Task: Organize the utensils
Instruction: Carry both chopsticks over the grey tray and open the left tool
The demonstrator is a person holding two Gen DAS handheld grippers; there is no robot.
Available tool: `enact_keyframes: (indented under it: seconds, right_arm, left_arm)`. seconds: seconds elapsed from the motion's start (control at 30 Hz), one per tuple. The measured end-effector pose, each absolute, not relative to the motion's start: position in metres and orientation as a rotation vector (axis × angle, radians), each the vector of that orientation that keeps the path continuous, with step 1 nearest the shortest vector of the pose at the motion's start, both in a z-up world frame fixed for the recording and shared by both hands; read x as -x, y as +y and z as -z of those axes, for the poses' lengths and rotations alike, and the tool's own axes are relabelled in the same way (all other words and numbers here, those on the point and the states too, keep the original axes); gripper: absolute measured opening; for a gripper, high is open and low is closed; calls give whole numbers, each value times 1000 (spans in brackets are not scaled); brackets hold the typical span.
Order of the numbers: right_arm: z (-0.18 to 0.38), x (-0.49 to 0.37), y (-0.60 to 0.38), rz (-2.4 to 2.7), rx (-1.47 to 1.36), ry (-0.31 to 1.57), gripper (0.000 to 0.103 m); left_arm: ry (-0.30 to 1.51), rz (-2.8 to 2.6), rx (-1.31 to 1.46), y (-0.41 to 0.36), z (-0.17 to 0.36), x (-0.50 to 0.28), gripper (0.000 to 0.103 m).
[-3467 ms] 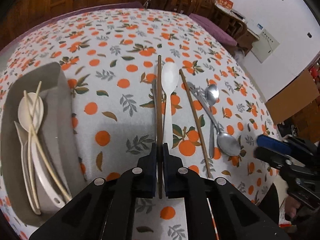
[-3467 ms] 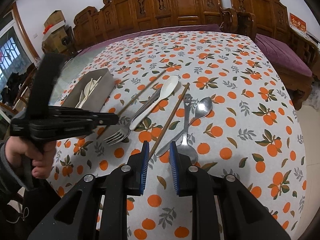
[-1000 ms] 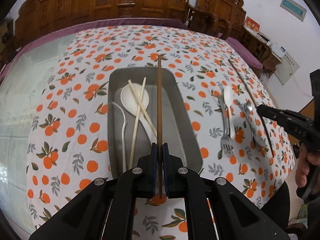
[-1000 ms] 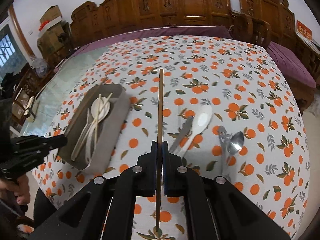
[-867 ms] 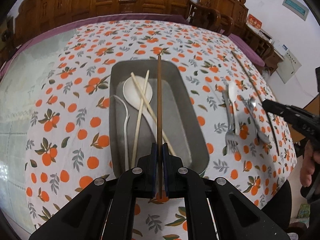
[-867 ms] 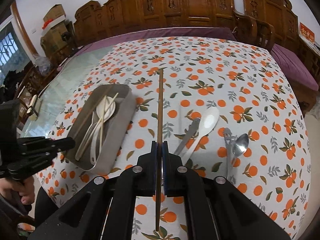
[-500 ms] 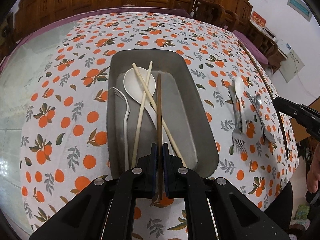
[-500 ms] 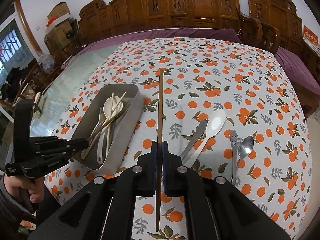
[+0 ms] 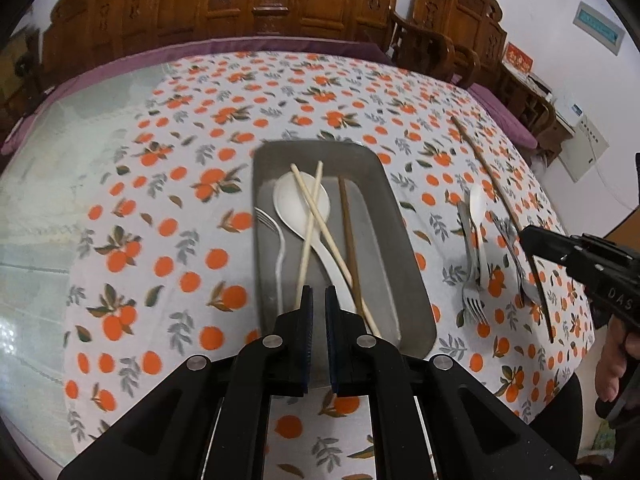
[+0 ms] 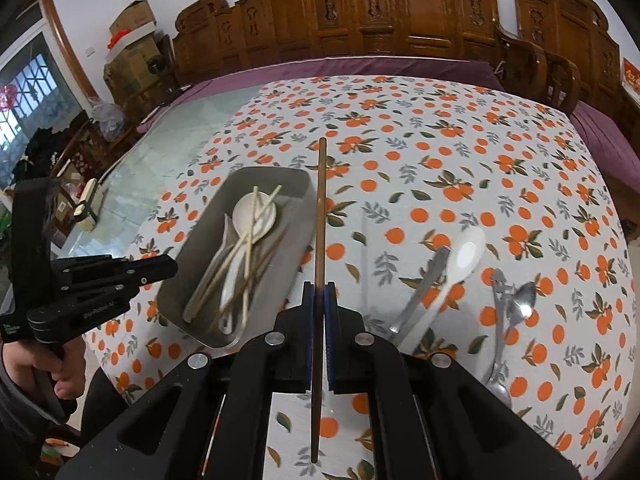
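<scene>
Bringing the second brown chopstick toward the tray

Right gripper clamped it at frame centre; left gripper hung narrow, empty. Next, I judge: lowering beside its mate.

Ahead of you the white tablecloth printed with oranges and leaves leaves a bare glass strip along one edge. Behind stand carved dark-wood chairs — and cardboard boxes stacked near a window.

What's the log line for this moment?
left gripper: empty over tray | right gripper: holds brown chopstick | tray: holds its mate
</scene>
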State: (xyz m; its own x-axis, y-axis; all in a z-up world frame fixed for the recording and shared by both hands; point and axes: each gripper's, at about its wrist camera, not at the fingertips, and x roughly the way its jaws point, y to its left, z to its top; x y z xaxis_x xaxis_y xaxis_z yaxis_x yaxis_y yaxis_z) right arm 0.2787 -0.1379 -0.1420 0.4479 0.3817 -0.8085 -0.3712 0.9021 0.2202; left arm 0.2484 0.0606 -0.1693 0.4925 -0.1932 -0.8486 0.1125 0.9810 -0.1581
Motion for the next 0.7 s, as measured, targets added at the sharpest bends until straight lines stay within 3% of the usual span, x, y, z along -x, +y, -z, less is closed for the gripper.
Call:
enact_keyframes:
  seconds: [0.37, 0.7]
  right_arm:
    - [145, -289, -85, -556, -15, 1005, 6]
    - [159, -307, -48, -571, -16, 1016, 6]
  left_arm:
    - [964, 148, 111, 91, 141, -232, 7]
    - [916, 114, 120, 115, 124, -222, 18]
